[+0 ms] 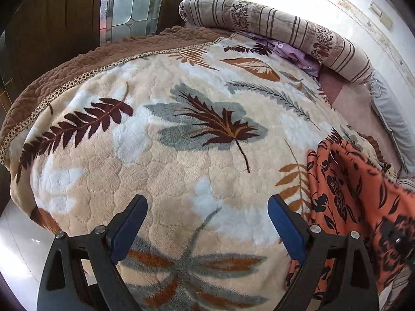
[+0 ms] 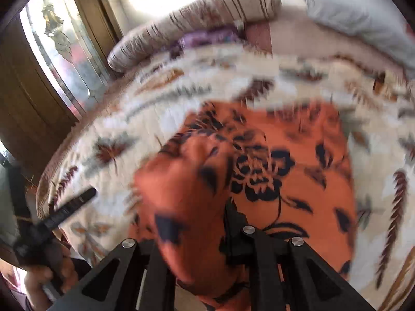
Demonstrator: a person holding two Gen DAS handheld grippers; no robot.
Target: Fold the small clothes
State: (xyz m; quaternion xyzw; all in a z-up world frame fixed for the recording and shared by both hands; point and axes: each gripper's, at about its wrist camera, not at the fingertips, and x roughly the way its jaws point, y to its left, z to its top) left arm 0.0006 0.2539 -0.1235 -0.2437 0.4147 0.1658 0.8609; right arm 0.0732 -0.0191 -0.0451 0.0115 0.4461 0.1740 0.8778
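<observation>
An orange garment with black flowers (image 2: 272, 160) lies on the leaf-patterned fleece blanket (image 1: 181, 134); the right wrist view is blurred. One end of it is bunched up and draped over my right gripper (image 2: 207, 207), which is shut on the cloth with its fingertips hidden under it. In the left wrist view the same garment (image 1: 350, 194) hangs at the right edge. My left gripper (image 1: 207, 202) is open, its blue pads (image 1: 285, 228) wide apart over bare blanket and touching nothing. A hand (image 2: 46, 272) holds the left gripper (image 2: 72, 204), seen to the left of the garment.
A rolled striped quilt (image 1: 280, 26), a purple cloth (image 1: 293, 51) and a grey pillow (image 1: 389, 114) lie along the bed's far side. A wooden door with a glass panel (image 1: 129, 5) stands behind. The bed edge drops to white floor (image 1: 15, 246) at the left.
</observation>
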